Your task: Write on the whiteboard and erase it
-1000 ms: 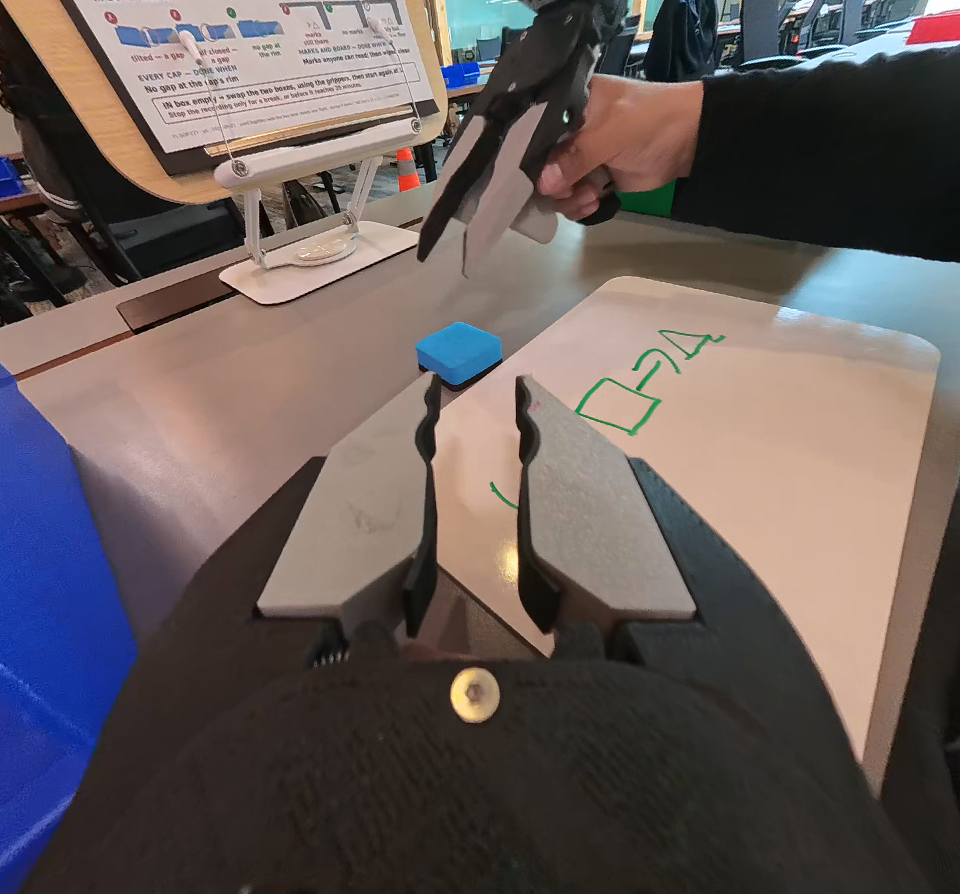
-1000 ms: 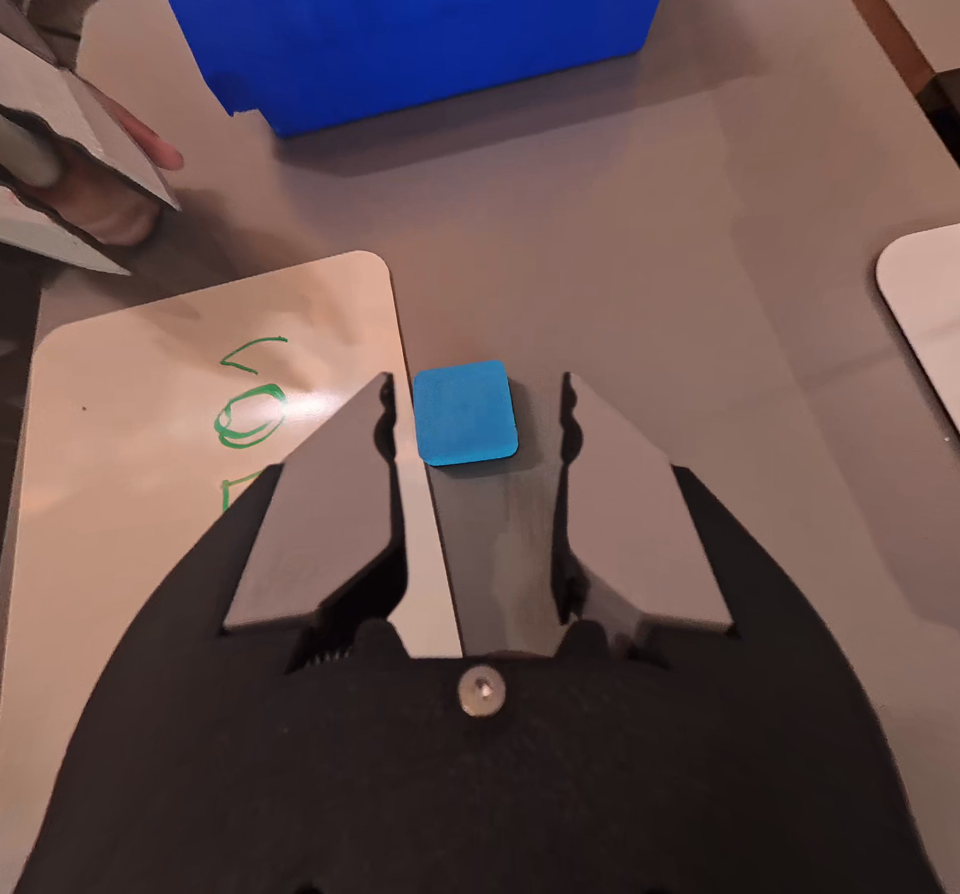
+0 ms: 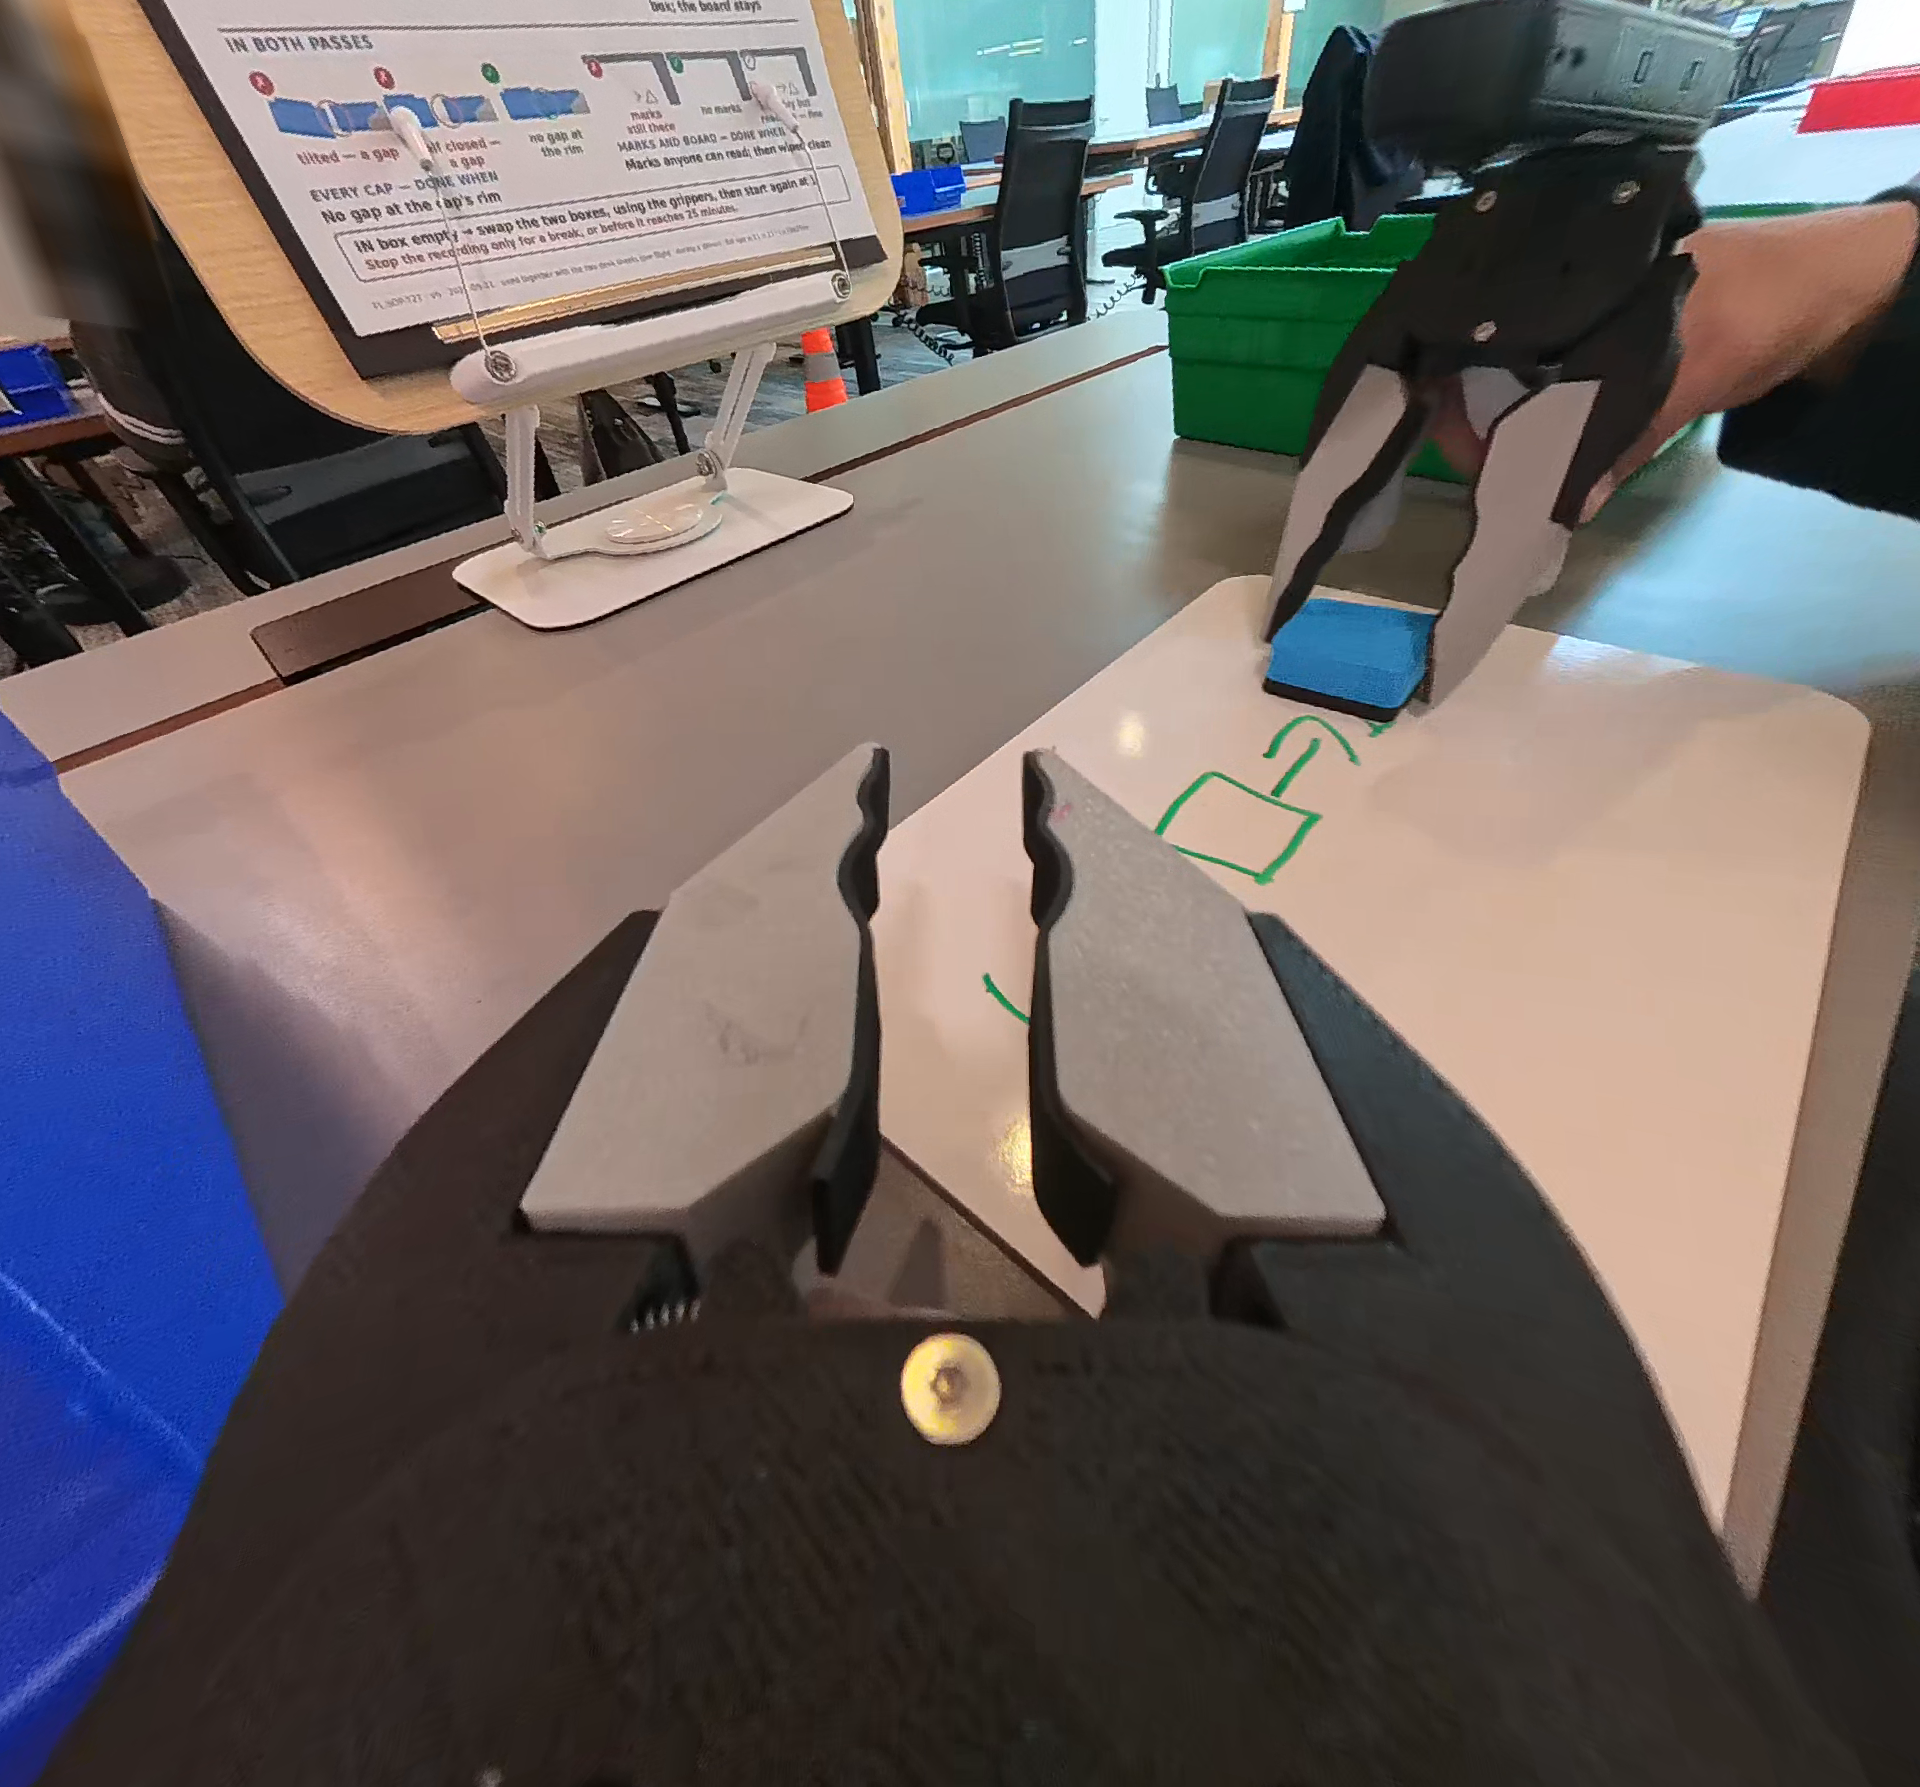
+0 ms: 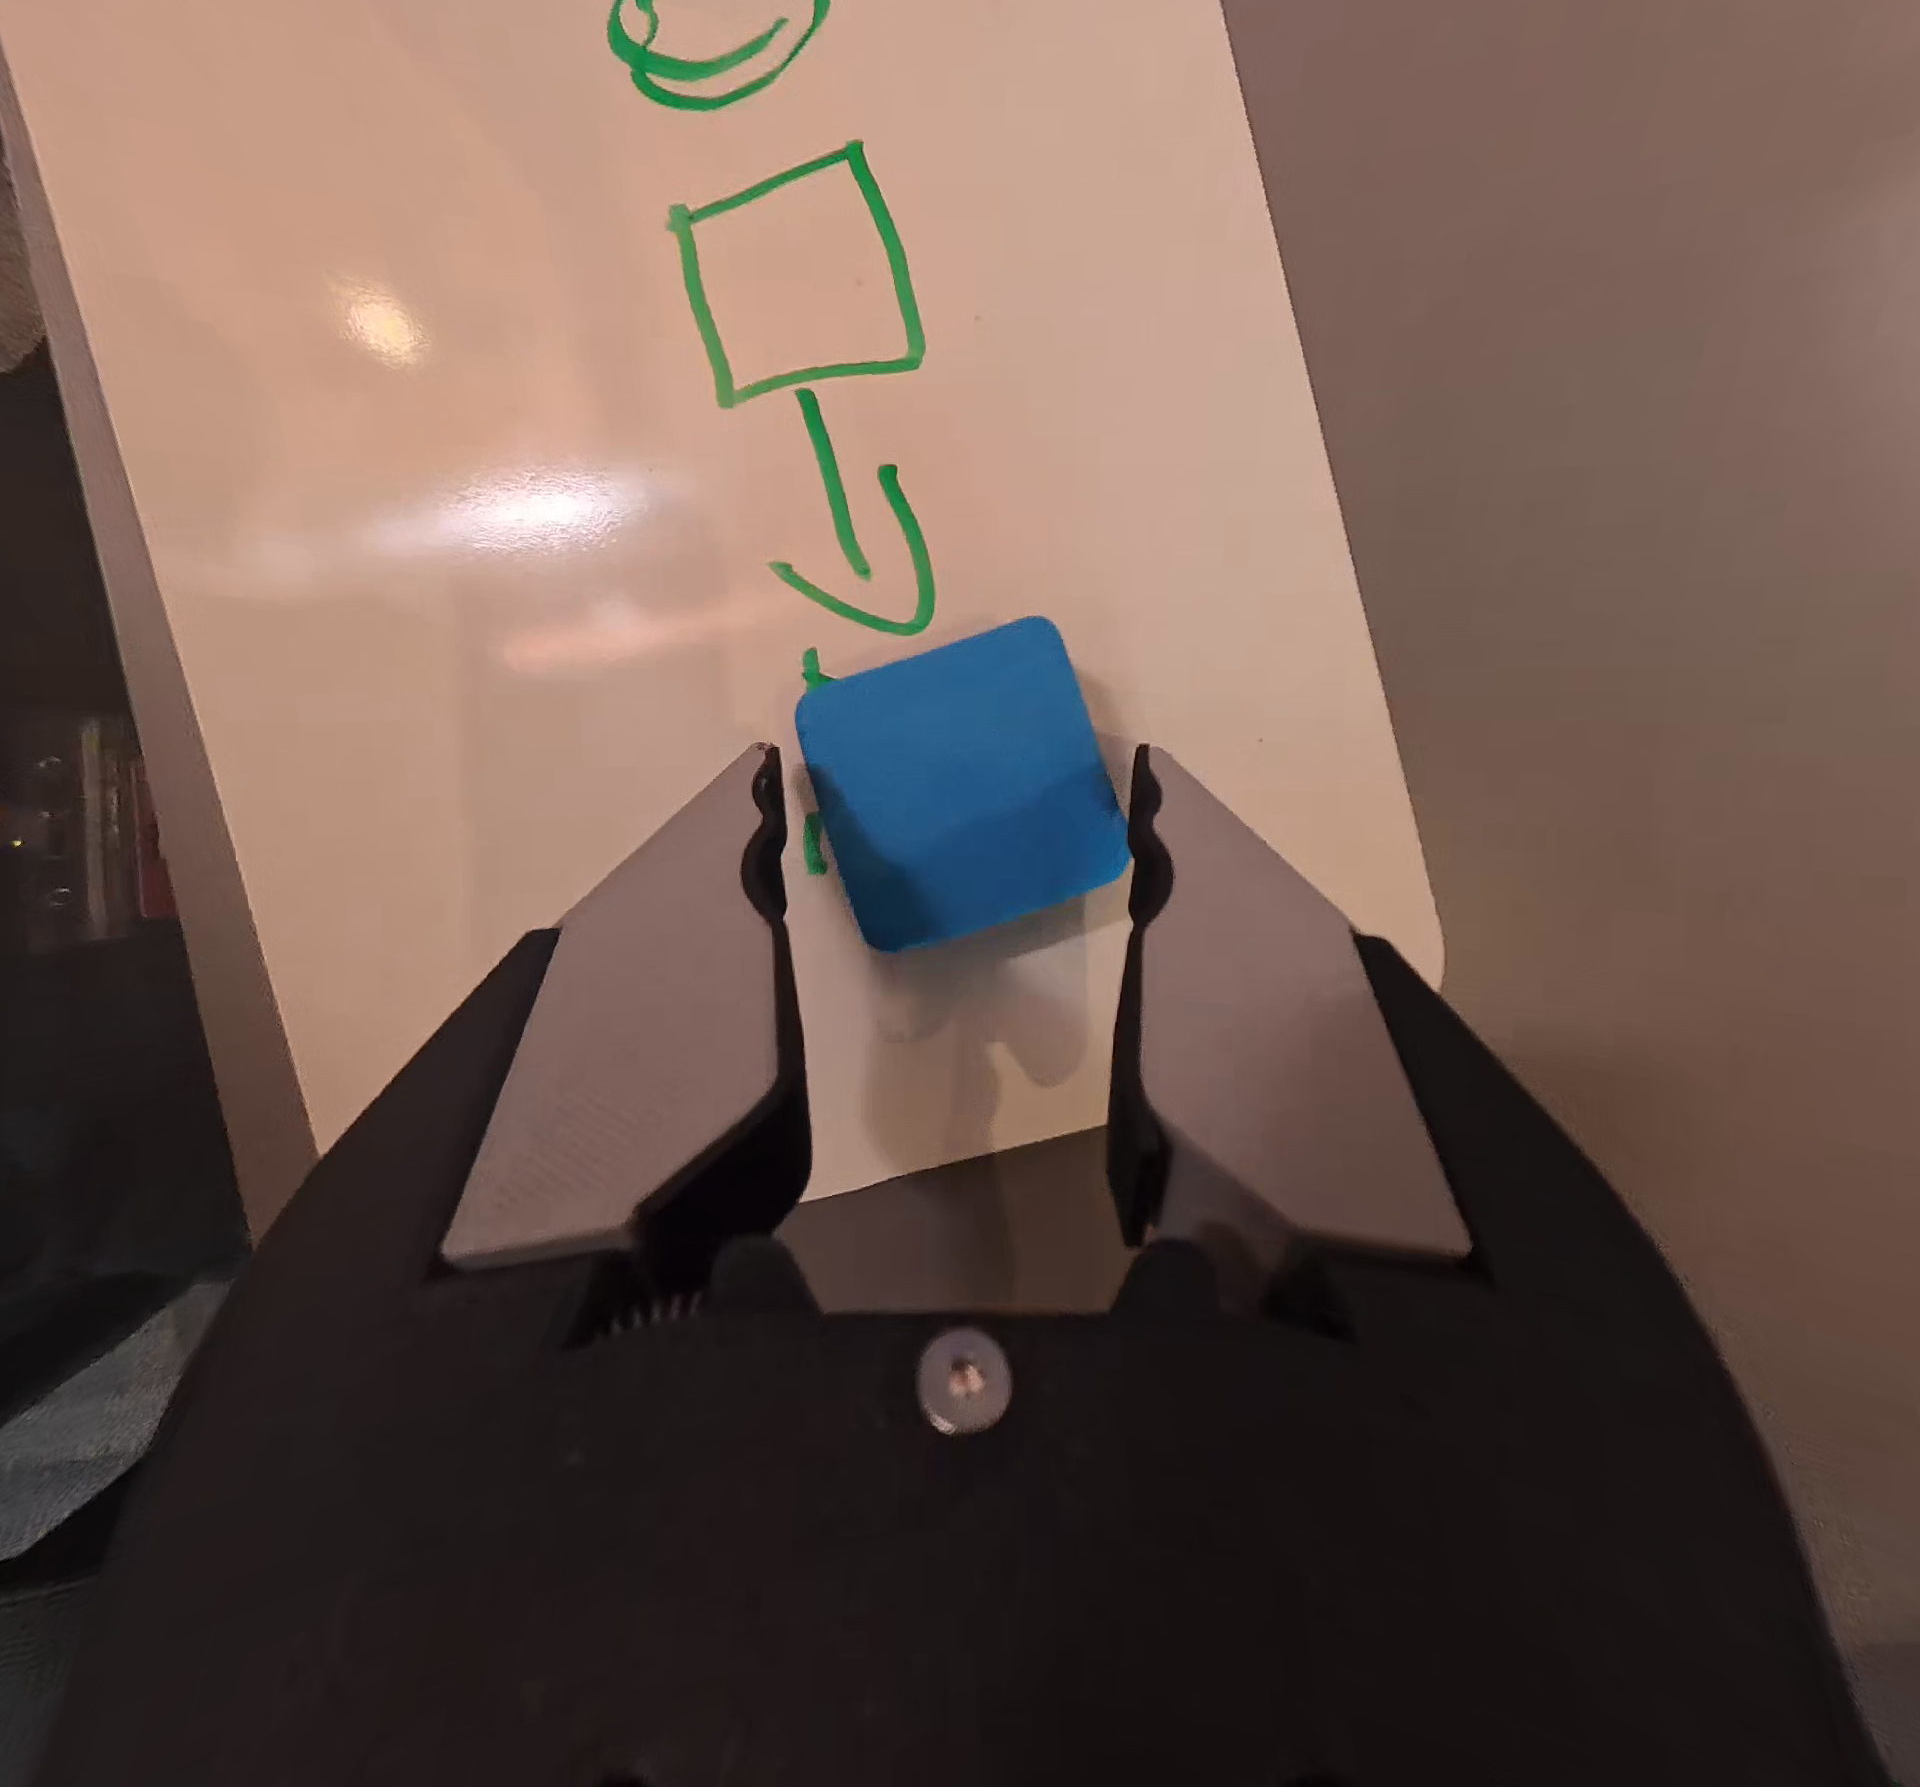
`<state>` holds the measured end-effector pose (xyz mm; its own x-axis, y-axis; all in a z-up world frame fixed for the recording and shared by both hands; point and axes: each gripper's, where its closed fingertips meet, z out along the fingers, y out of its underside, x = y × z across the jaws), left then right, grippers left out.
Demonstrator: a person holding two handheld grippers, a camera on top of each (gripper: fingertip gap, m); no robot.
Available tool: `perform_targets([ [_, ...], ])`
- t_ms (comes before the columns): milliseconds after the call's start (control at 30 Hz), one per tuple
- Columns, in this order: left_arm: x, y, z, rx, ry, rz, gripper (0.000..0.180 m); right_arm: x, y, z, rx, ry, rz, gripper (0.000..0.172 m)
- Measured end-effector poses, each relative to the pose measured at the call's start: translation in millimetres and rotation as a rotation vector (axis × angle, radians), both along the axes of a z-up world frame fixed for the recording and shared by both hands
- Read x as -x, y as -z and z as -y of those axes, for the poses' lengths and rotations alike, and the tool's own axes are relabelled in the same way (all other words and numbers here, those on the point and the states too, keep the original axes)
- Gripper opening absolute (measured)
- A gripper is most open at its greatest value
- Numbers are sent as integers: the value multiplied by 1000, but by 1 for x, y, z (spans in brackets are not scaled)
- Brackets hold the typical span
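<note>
While the blue eraser (image 4: 961, 781) is lying flat on the whiteboard (image 4: 416, 594), turned askew and covering part of a green mark, it is being straddled by the right gripper (image 4: 951, 802), whose jaws are being held spread; a sliver of board is showing between the left pad (image 4: 767, 833) and the eraser's edge, while the other pad is standing right against its far corner, so nothing is being pinched. Beyond the eraser, a green arrow (image 4: 862, 542), square (image 4: 800, 277) and circle (image 4: 722, 7) are being left in a row on the board. Over the board's near corner the left gripper (image 3: 956, 781) is being held, its jaws parted a little with only bare board between them. A green bin (image 3: 1278, 335) and a document stand (image 3: 644, 532) are sitting on the grey table (image 3: 935, 511), and a blue bin (image 3: 83, 1218) is showing at the left edge.
</note>
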<state>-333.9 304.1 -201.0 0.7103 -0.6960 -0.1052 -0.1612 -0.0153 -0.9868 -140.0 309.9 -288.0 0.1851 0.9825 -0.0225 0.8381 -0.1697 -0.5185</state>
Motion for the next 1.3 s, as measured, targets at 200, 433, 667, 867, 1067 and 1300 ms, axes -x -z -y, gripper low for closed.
perform_targets([
  [200, 0, 0, 0, -5, -4, -3, 22, 1, -6, 1, -23, -14, -86, 53],
  [433, -46, 46, 72, 83, 433, -339, 0, 0, -6, 0, -10, 45, -39, 52],
  [667, -66, 88, 71, 221, 353, -572, 0, 22, -8, 36, 76, -66, -86, 52],
  [867, -64, 89, 65, 235, 313, -566, 0, 18, -5, 20, 12, 9, -16, 52],
  [1067, -63, 89, 69, 266, 345, -547, 0, 7, -7, 5, 98, 133, -21, 52],
  [1300, -62, 89, 65, 260, 316, -550, 0, 9, -6, 37, 95, 23, 26, 52],
])
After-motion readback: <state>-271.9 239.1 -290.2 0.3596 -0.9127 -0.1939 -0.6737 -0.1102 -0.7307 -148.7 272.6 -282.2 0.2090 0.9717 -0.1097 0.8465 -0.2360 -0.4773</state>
